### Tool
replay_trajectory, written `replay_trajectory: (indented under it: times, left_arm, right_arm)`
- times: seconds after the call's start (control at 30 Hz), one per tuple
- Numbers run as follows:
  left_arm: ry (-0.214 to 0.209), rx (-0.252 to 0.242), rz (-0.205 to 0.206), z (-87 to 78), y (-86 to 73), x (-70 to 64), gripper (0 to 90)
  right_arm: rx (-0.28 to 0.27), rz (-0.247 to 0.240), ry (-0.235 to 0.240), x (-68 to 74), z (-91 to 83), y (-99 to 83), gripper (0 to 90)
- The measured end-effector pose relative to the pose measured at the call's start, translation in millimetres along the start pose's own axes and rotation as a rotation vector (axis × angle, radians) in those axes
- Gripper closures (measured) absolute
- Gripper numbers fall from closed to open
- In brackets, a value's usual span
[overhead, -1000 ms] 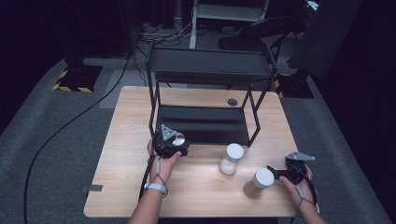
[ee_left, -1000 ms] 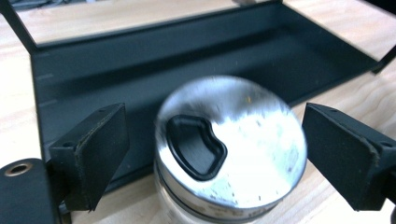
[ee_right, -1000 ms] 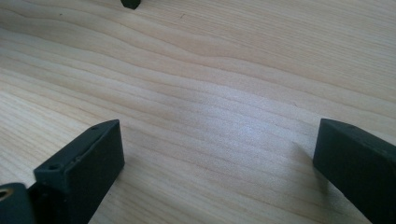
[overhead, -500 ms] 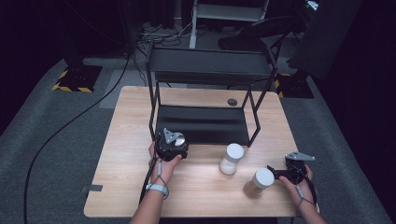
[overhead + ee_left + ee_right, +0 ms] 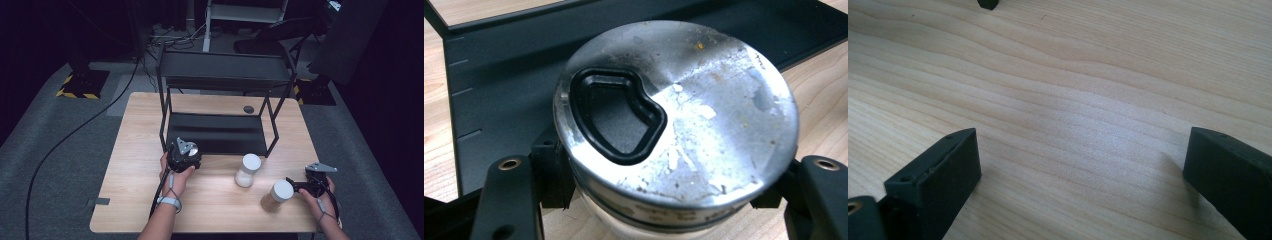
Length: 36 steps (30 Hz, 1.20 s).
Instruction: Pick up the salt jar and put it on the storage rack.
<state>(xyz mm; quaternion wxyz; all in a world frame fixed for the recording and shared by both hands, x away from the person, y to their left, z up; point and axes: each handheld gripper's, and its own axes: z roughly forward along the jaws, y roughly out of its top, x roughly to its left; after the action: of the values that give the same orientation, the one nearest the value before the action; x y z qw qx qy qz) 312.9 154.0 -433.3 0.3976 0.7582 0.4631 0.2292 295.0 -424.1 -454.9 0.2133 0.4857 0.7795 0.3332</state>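
Jar (image 5: 674, 125) pinched at its sides in our left gripper (image 5: 183, 152), held at the front edge of the rack (image 5: 220, 132)'s lower shelf; we judge placing is underway, calling next for a forward push. Our right gripper (image 5: 310, 184) rests spread over the table (image 5: 1073, 75).

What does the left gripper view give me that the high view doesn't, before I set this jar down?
Left gripper view: the jar's metal lid close up, scuffed and speckled, with a black-rimmed opening, both jaws clamped on its sides. High view: two white-lidded jars on the table, and the right gripper beside the nearer one. Both: the left gripper at the black rack's lower shelf.
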Motion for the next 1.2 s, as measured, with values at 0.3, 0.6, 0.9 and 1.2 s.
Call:
replay_trajectory:
  times: [0.3, 0.6, 0.9, 1.2]
  left_arm:
    - [-0.011, -0.008, 0.029, -8.8, 13.6, -1.0, 29.8]
    - [-0.024, -0.025, 0.058, -14.1, 33.2, 0.0, 29.9]
    - [-0.034, -0.026, 0.079, -14.6, 51.7, 6.0, 29.8]
    - [-0.041, -0.031, 0.064, -6.7, 65.6, 12.9, 29.8]
  right_arm:
    - [0.0, -0.001, -0.001, 0.2, 0.1, 0.0, 1.8]
    - [0.0, -0.001, -0.001, 0.2, 0.1, 0.0, 1.8]
    - [0.0, 0.0, -0.001, 0.3, 0.2, 0.0, 1.8]
    - [-0.001, 0.0, -0.001, 0.3, 0.2, -0.1, 1.8]
